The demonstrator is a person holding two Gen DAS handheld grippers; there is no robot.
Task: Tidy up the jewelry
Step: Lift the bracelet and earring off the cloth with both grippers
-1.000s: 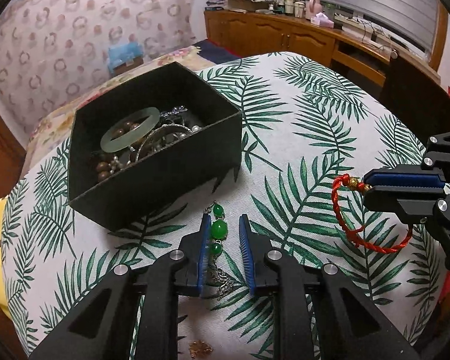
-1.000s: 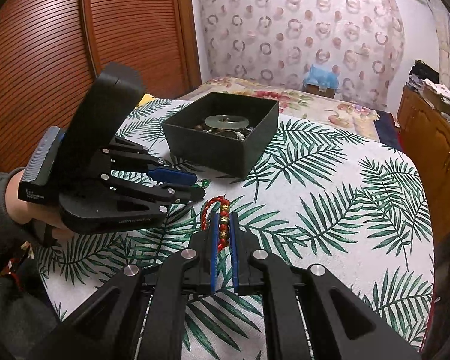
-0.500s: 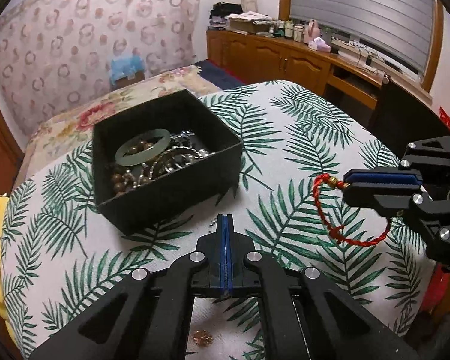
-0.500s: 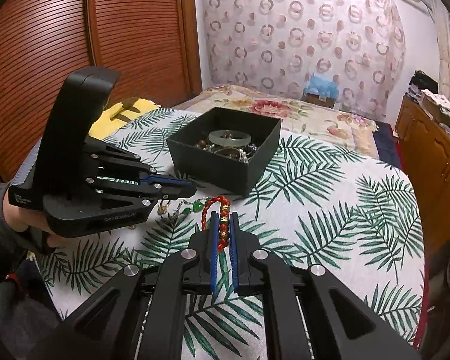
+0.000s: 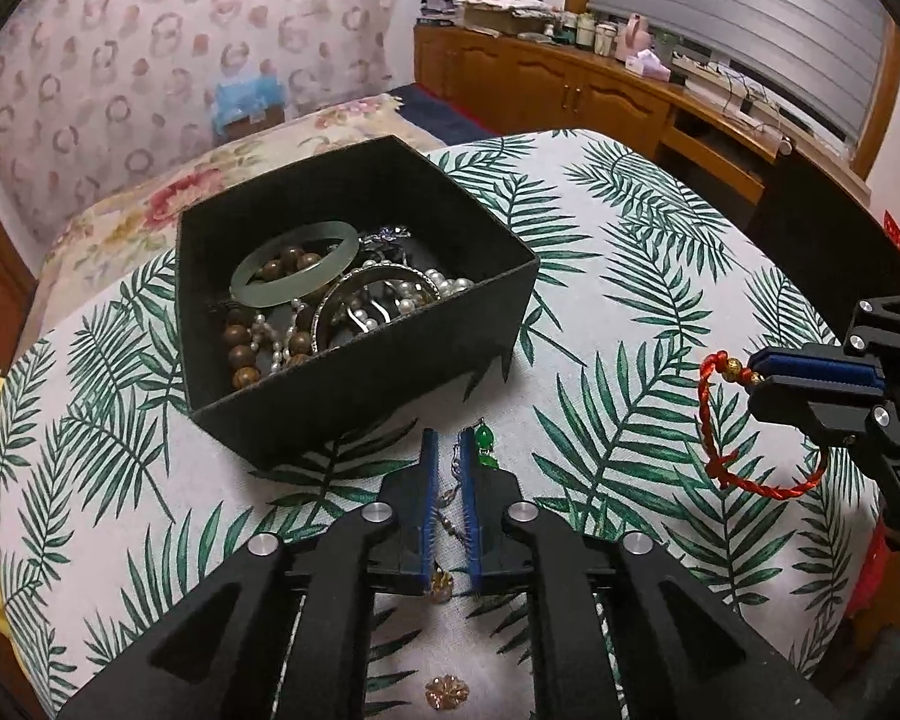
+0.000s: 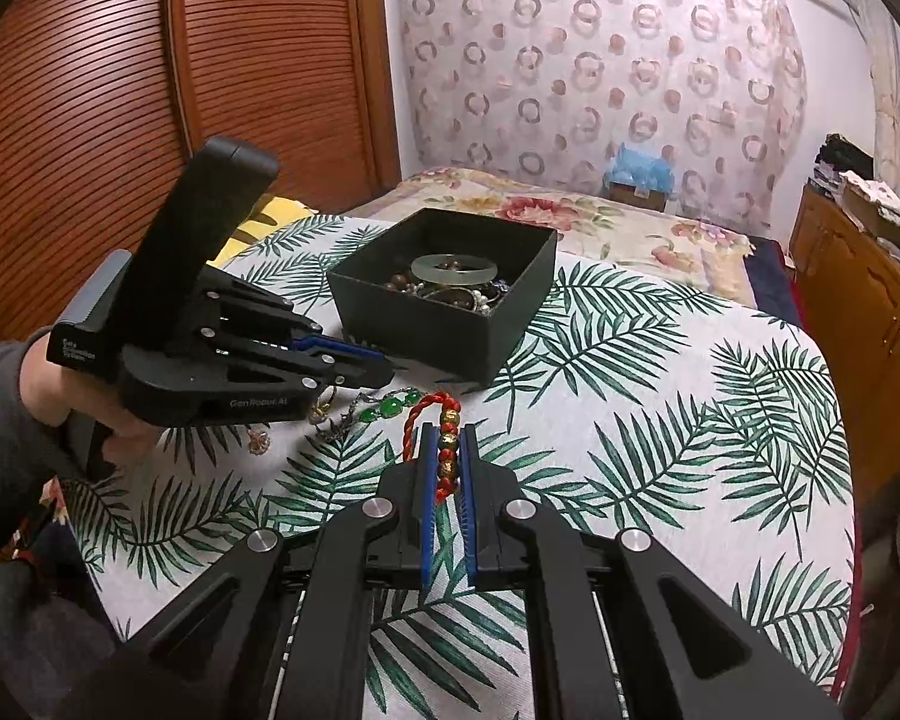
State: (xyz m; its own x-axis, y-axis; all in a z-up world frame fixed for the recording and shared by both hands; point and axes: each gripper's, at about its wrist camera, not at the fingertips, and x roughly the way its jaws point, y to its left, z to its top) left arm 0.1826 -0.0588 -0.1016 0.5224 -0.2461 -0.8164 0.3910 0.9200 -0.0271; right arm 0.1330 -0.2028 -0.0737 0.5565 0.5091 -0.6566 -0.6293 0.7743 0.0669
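Red cord bracelet (image 6: 444, 444) with gold beads sits pinched in the right gripper (image 6: 448, 450), loop dangling off the tip. Left gripper (image 5: 448, 450), its jaws just reopened a crack, stands nearly closed around the silver chain of the green-stone necklace (image 5: 483, 441); actual clamping can't be told. Black box (image 5: 354, 384) of jewelry sits just ahead of both, on the leaf-print cloth (image 5: 630, 276).

left tool (image 6: 354, 360) | side print "GenRobot AI" | rear label unreadable
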